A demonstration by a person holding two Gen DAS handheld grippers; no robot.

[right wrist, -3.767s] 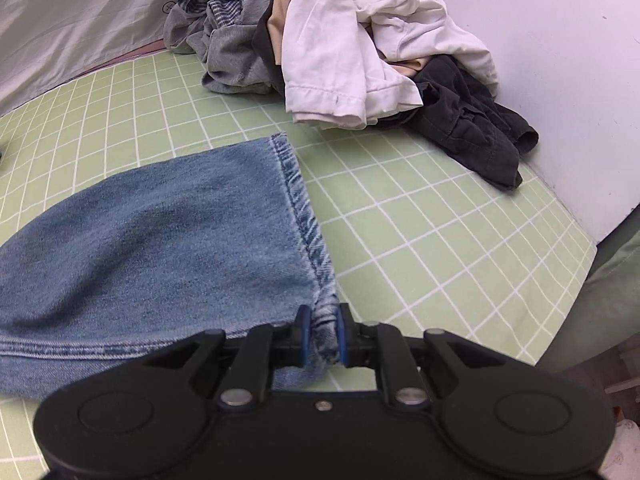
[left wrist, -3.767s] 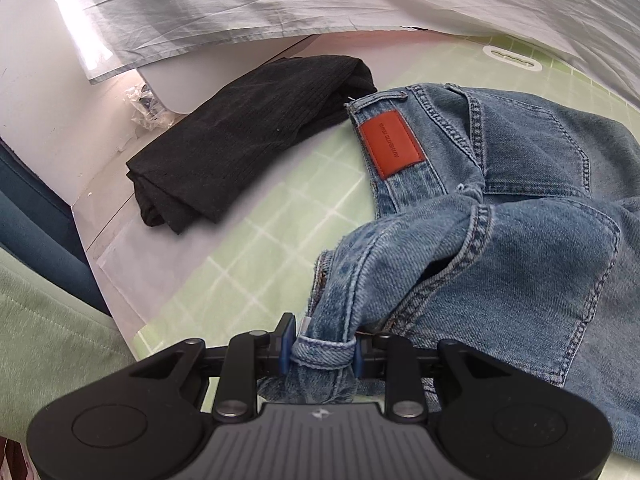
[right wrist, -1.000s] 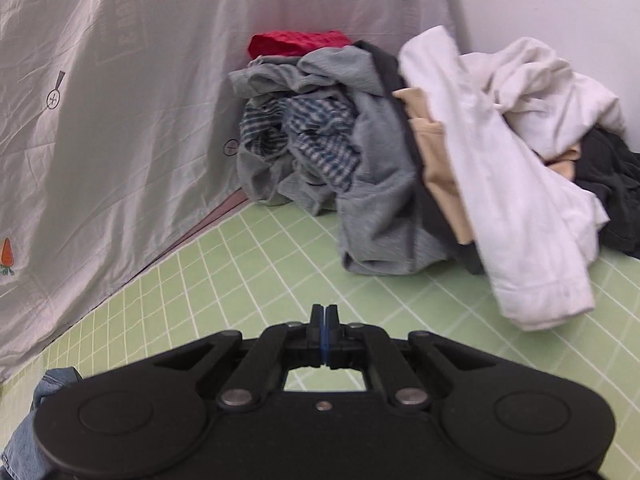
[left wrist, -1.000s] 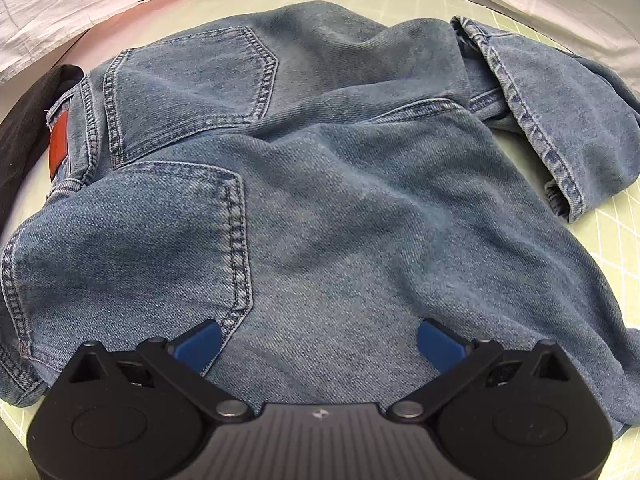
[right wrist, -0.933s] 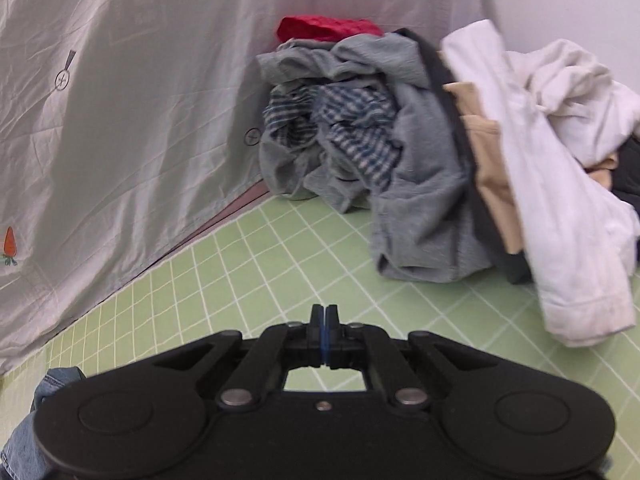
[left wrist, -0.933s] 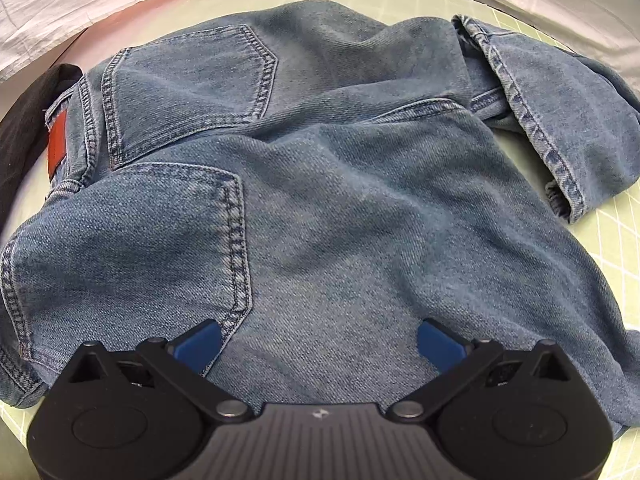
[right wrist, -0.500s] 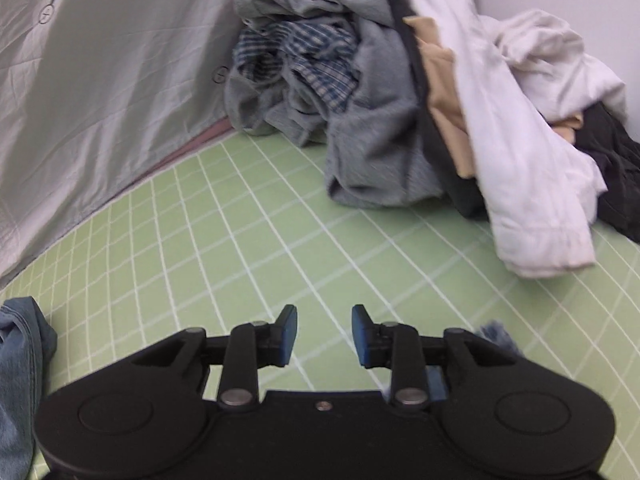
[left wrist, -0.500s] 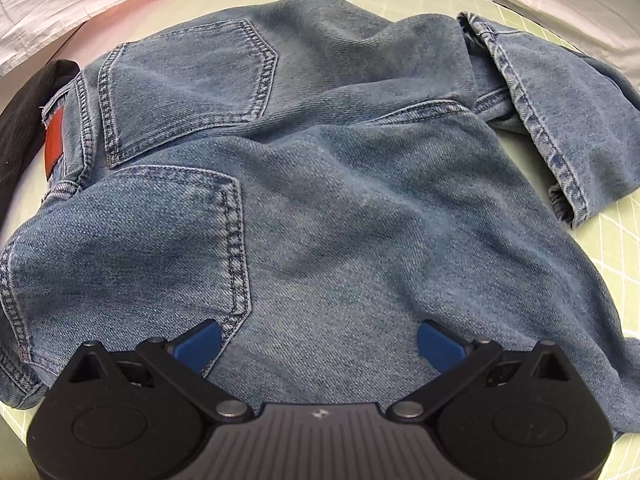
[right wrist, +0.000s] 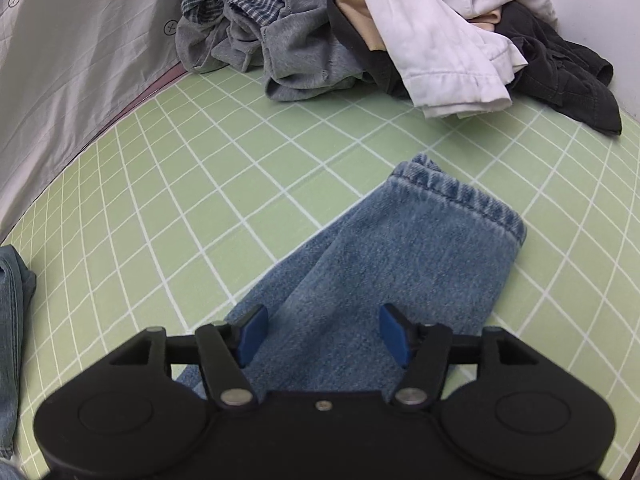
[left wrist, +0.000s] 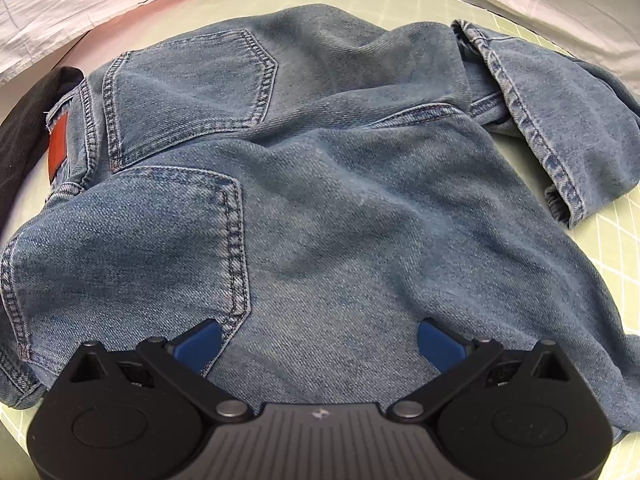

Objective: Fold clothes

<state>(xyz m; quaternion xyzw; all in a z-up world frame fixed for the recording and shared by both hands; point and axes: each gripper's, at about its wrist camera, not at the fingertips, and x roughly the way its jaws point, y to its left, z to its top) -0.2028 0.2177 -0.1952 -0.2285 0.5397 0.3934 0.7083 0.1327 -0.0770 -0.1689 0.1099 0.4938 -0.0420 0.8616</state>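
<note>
Left gripper [left wrist: 318, 340] hangs wide open over the jeans [left wrist: 320, 184], gripping nothing. Right gripper [right wrist: 323, 334], jaws just opening, straddles a free jeans leg [right wrist: 404, 256]. Beyond: green grid mat [right wrist: 224, 184], unfolded clothes pile [right wrist: 360, 24], grey sheet [right wrist: 72, 56] behind.

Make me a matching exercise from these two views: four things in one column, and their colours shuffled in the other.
Things:
1. jeans
2. waistband patch
3. cutting mat
4. shirt on the pile

Colours:
A. white
B. orange-red
C. blue
D. light green with white grid

Pairs: 1-C, 2-B, 3-D, 4-A
</note>
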